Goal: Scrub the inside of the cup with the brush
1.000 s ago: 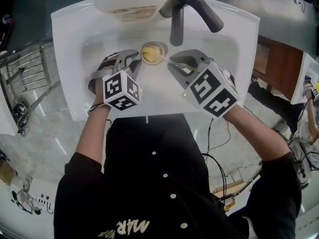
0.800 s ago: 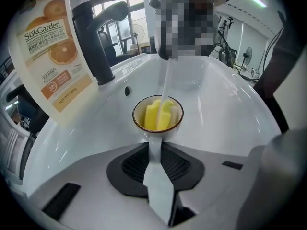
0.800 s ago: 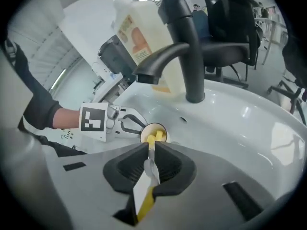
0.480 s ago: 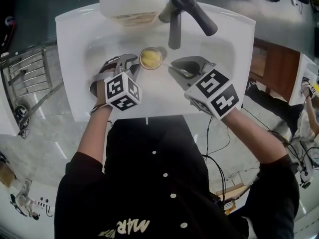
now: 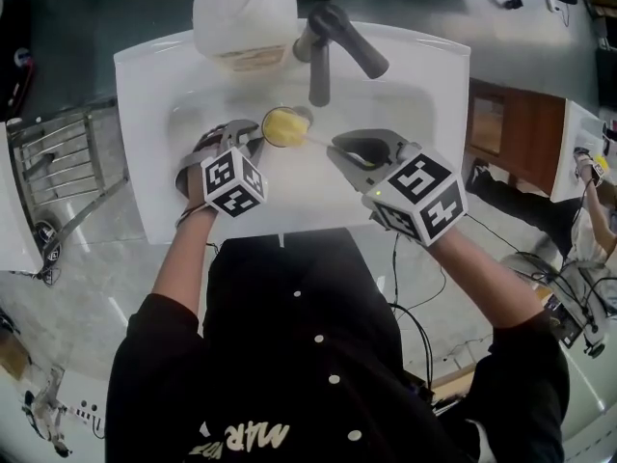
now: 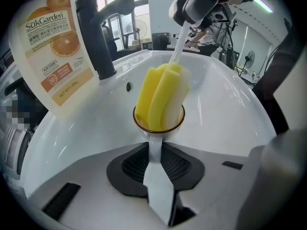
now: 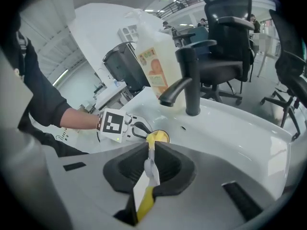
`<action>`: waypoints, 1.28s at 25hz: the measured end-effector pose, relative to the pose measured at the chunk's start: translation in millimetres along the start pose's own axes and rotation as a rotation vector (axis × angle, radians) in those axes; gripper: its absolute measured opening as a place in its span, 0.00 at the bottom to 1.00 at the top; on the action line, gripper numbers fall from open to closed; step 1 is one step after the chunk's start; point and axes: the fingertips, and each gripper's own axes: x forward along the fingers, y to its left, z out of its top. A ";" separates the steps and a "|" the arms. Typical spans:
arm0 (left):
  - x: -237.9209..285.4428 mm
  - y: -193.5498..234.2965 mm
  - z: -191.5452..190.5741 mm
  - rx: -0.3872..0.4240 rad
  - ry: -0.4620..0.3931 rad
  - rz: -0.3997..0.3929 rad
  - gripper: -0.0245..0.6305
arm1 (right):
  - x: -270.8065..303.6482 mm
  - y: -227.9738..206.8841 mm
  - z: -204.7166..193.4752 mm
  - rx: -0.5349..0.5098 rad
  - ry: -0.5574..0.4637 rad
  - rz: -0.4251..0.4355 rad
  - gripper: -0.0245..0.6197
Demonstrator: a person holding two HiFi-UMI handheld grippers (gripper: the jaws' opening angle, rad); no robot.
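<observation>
A small white cup (image 6: 159, 123) with a brown rim is held over the sink basin; my left gripper (image 6: 156, 150) is shut on its white handle. A yellow sponge brush (image 6: 162, 97) stands in the cup, with much of its head above the rim. Its white stem runs up to my right gripper (image 6: 199, 6). In the right gripper view, the right gripper (image 7: 149, 152) is shut on the brush handle (image 7: 148, 169), and the sponge (image 7: 157, 137) shows beyond the jaws. From the head view, the cup (image 5: 280, 125) lies between the left gripper (image 5: 253, 135) and the right gripper (image 5: 345, 148).
A dark faucet (image 5: 323, 46) arches over the white sink (image 5: 145, 114), close above the cup. A soap bottle (image 5: 243, 22) with an orange label stands at the basin's back left. A metal rack (image 5: 63, 167) is left of the sink.
My right gripper has risen a little and rolled, drawing the sponge head partly up out of the cup. The left gripper with the cup has stayed where it was.
</observation>
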 end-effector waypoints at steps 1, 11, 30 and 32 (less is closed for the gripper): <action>0.1 0.7 0.4 -0.004 0.000 -0.001 0.18 | -4.6 0.9 0.7 0.018 -0.019 -0.003 0.12; -28.8 6.8 5.5 -0.050 -0.036 -0.011 0.31 | -66.3 25.2 14.0 0.076 -0.195 -0.056 0.12; -280.1 61.7 96.9 -0.146 -0.522 0.356 0.11 | -212.5 102.5 130.8 -0.219 -0.758 -0.135 0.12; -311.8 66.9 111.3 -0.154 -0.586 0.393 0.11 | -229.9 104.8 139.3 -0.226 -0.826 -0.165 0.12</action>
